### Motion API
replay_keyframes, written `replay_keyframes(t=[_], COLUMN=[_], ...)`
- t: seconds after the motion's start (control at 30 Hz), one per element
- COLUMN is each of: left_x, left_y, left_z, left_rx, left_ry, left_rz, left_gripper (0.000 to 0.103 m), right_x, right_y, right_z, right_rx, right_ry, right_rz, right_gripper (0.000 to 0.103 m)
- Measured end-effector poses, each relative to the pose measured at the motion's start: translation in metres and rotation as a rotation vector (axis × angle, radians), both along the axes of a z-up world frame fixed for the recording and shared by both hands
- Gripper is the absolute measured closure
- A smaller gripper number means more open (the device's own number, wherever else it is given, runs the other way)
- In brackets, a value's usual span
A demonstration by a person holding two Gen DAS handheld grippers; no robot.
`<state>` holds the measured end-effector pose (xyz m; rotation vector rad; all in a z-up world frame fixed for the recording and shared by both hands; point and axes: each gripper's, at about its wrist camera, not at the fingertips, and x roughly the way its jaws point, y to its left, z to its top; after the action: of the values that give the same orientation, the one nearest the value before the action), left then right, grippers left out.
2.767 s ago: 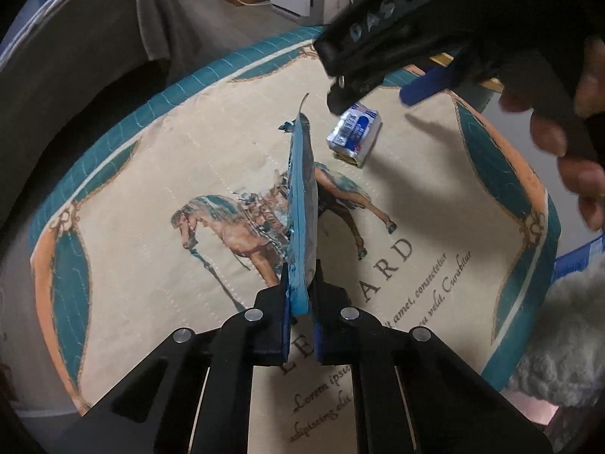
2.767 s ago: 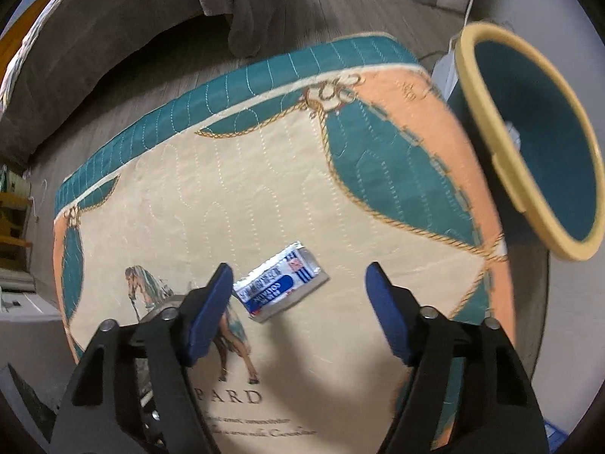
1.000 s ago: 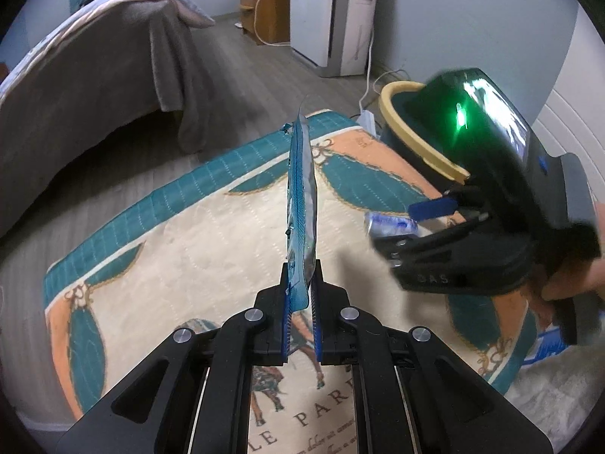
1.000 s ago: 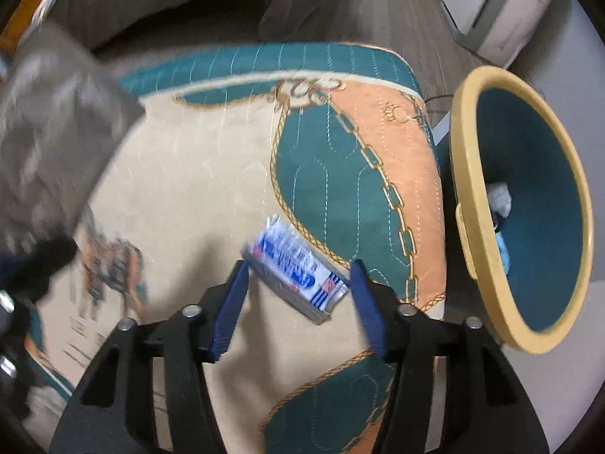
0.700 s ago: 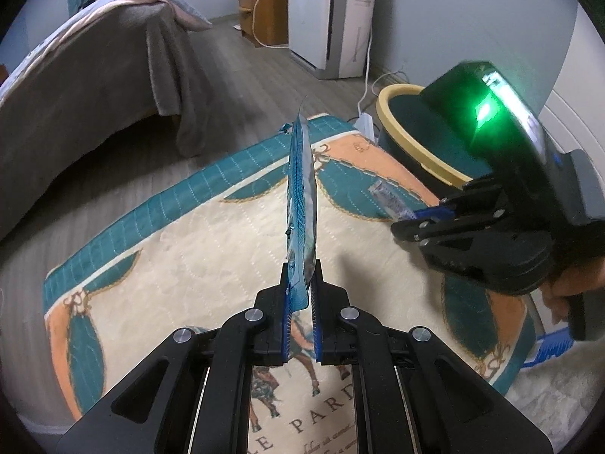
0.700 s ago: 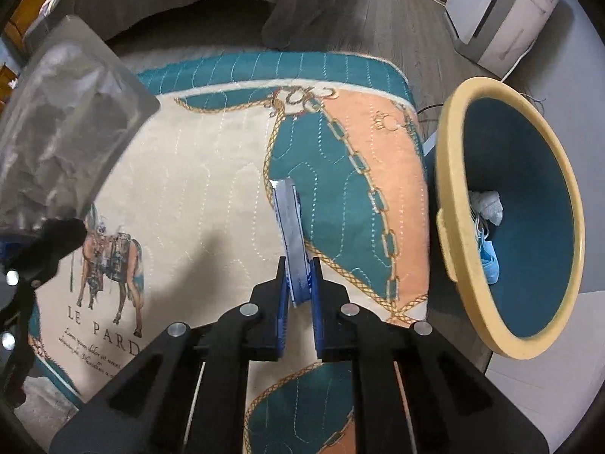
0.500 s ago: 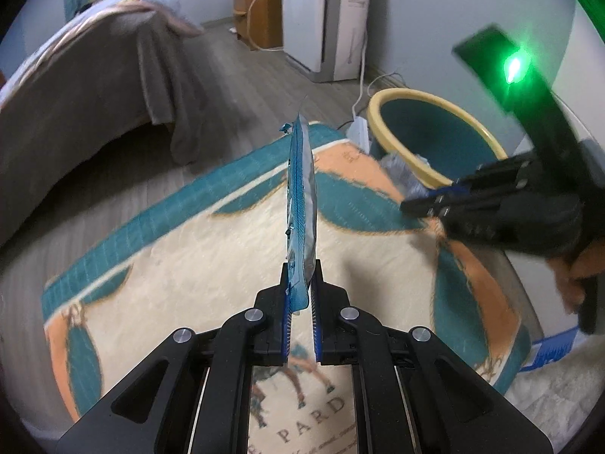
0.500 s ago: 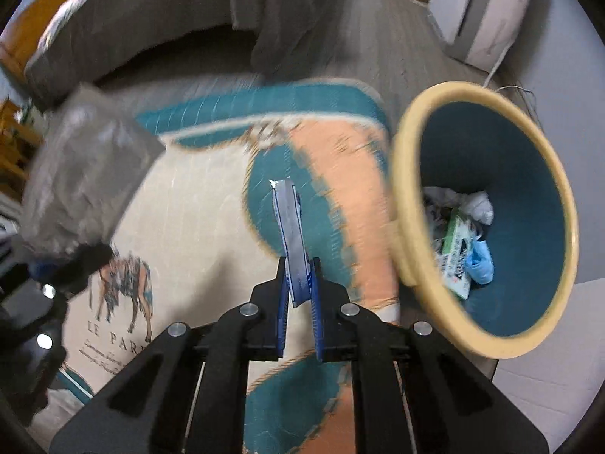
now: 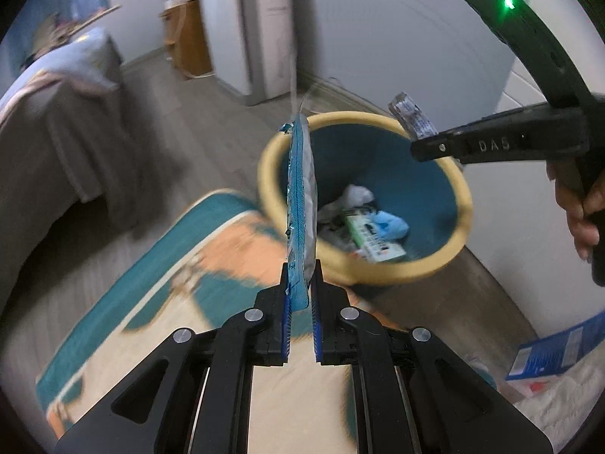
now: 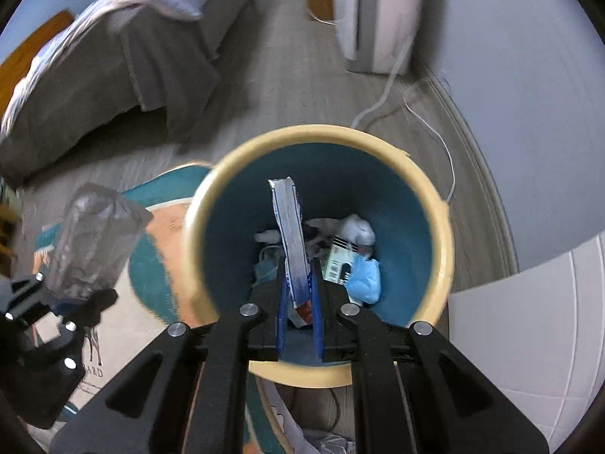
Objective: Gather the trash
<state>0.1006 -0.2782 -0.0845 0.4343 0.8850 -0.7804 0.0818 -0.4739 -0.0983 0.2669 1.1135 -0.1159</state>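
Grey wood-look flooring (image 10: 287, 87) and a pale wall frame the yellow-rimmed teal bin (image 10: 440, 234), which fills the centre of the right wrist view. Directly over its mouth, the right gripper (image 10: 298, 302) has its jaws pressed together on a small silver-and-blue sachet (image 10: 291, 238), held edge-on and upright above the rubbish inside. In the left wrist view the left gripper (image 9: 300, 295) likewise pinches a flat blue foil wrapper (image 9: 300, 204), standing on edge at frame centre, with the bin just behind it; whether it is above the rim or short of it cannot be told for certain. Inside the bin lie crumpled white paper (image 10: 357, 229), a blue wad (image 10: 363, 274) and a green-and-white carton (image 10: 338, 257), so part of the collecting looks done. Both held pieces are not yet dropped; letting them go into the bin seems the step in hand. A blue box (image 9: 559, 348) lies at the lower right of the left view beside something white and fluffy, possibly more to gather. Around the bin, a teal, peach and cream quilted mat (image 9: 189, 302) covers the floor at lower left, a bed with grey covers (image 10: 113, 60) sits upper left, and a white appliance (image 10: 374, 15) stands against the wall at the top, its cord trailing across the floor.
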Motion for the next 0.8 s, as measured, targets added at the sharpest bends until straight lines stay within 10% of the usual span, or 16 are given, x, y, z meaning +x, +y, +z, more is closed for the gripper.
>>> replay_keyframes(t=[0.2, 0.57, 0.8], left_x=[0.013, 0.016, -0.001], left_y=[-0.047, -0.027, -0.005], left_z=[-0.002, 0.013, 0.049], left_rx=[0.012, -0.028, -0.065], left_ry=[-0.029, -0.047, -0.054], left_rz=[-0.031, 0.087, 0.161], left_gripper=[0.085, 0.012, 0.006], right_x=[-0.001, -0.013, -0.044], right_y=[-0.03, -0.031, -0.023], right_z=[-0.016, 0.002, 0.043], right_rx=[0.051, 0.037, 0.02], right_ry=[0.006, -0.029, -0.103], right_rz=[-0.085, -0.097, -0.134], right_gripper=[0.085, 0.047, 0.019])
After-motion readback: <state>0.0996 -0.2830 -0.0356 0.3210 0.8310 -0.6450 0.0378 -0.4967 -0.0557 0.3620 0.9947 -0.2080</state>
